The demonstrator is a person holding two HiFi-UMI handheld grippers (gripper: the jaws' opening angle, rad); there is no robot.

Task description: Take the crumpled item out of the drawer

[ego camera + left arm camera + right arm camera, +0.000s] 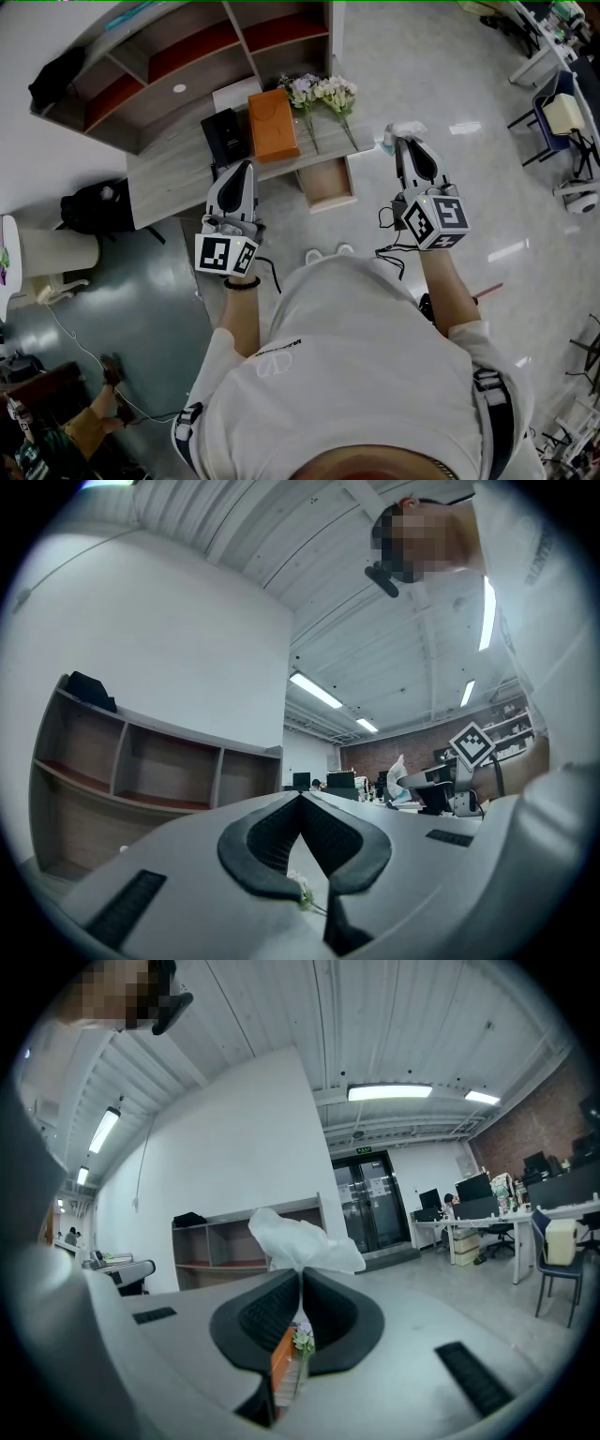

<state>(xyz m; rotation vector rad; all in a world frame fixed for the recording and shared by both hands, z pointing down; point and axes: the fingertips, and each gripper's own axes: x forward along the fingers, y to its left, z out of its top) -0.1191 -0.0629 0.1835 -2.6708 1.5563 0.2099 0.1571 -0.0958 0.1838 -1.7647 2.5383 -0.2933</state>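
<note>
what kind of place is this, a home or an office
Most likely an open-plan office or lab: rows of desks with monitors, a chair pulled up to one of them, strip lights on an exposed ceiling, and glass double doors at the far end.

The desk [173,173] stands before me, the shelf [159,66] behind it. On it a case [223,136] lies left, a box [272,124] beside it, flowers [323,94] right. The drawer [328,183] juts out between my left gripper [246,167] and right gripper [405,142], which bears the wad [403,128] right of it.
</note>
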